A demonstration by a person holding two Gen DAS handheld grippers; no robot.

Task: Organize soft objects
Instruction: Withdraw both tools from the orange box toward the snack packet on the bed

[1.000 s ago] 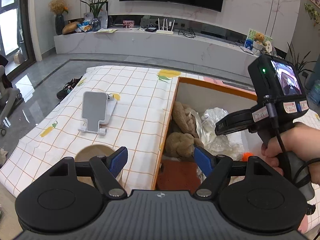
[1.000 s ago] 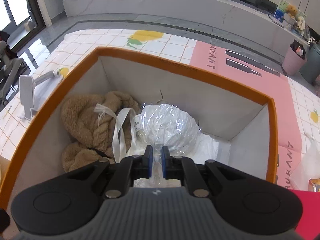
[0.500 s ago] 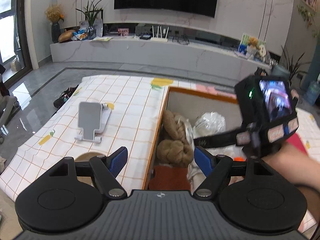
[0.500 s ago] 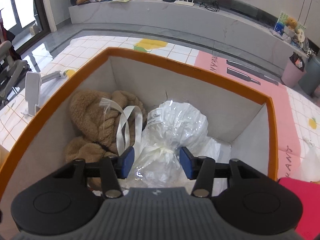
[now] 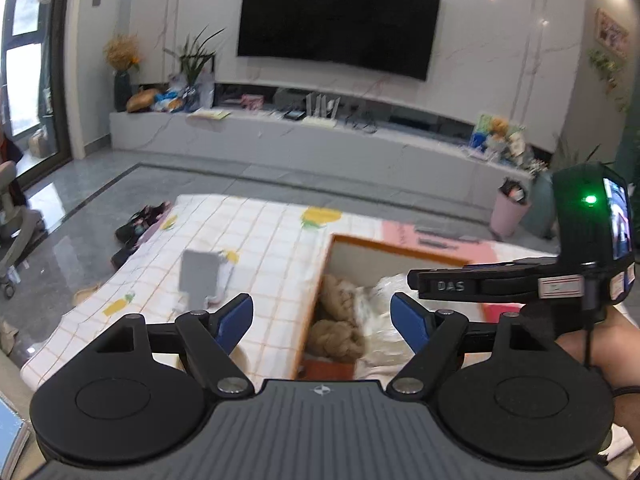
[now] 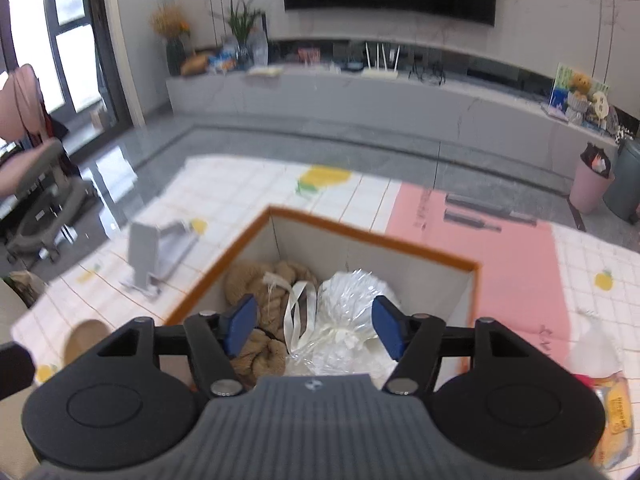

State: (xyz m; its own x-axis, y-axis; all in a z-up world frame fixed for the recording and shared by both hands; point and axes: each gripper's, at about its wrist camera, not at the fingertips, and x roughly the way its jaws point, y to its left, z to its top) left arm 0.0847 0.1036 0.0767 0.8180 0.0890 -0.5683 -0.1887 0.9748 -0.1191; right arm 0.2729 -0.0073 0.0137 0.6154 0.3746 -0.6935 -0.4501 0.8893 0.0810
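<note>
- Left wrist view: the left gripper (image 5: pixel 322 322), jaws apart and empty, has risen; ahead and below, the orange-rimmed box (image 5: pixel 394 245) holds a brown plush toy (image 5: pixel 336 336).
- Right wrist view: the right gripper (image 6: pixel 314 328) has just been opening and released the clear-wrapped white bundle (image 6: pixel 352 300), which lies below in the box beside the plush.

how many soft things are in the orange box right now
2 that show: a brown plush on the left side of the orange box, a clear-wrapped white bundle right of it. More may lie underneath.

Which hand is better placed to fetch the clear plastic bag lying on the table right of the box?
Right. The right gripper, open and empty, hangs over the box with the bag beside it; the left gripper is over the box's far side.
</note>
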